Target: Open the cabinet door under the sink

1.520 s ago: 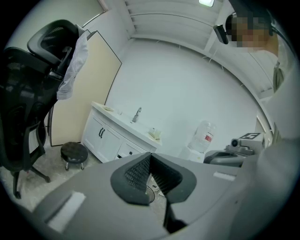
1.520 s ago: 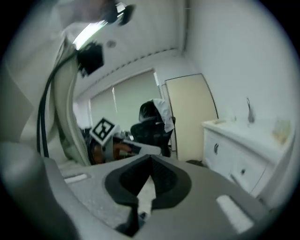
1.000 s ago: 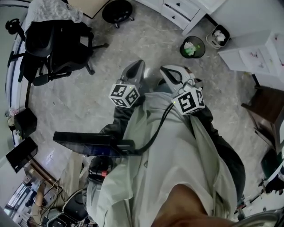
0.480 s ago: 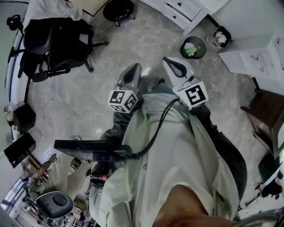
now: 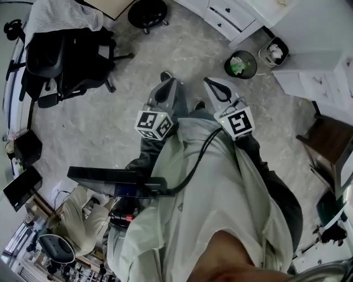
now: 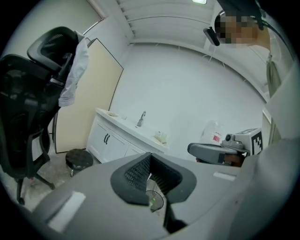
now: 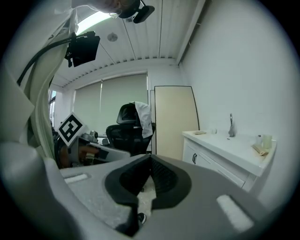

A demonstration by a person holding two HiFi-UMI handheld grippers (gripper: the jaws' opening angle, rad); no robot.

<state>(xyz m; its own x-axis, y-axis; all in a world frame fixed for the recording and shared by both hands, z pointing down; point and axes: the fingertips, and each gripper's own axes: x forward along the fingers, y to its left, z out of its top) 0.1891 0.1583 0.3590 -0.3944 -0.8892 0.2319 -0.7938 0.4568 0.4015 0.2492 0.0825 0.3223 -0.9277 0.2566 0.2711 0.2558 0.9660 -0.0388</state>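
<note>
The white sink cabinet stands against the far wall, with a faucet on top and two black handles on its shut doors. It also shows at the right of the right gripper view, as the cabinet with its handles. In the head view only its drawer corner shows at the top. My left gripper and right gripper are held side by side over the floor, well short of the cabinet. Both are shut and hold nothing, as the left gripper and the right gripper show in their own views.
A black office chair with a striped cloth stands at the left, and a round black stool near the cabinet. A black bin with rubbish sits to the right. White furniture fills the right side. A person sits at lower left.
The right gripper has rolled, so its marker cube shows a different tilt. Both grippers have shifted a little over the floor. A shoe now shows beyond the left gripper.
</note>
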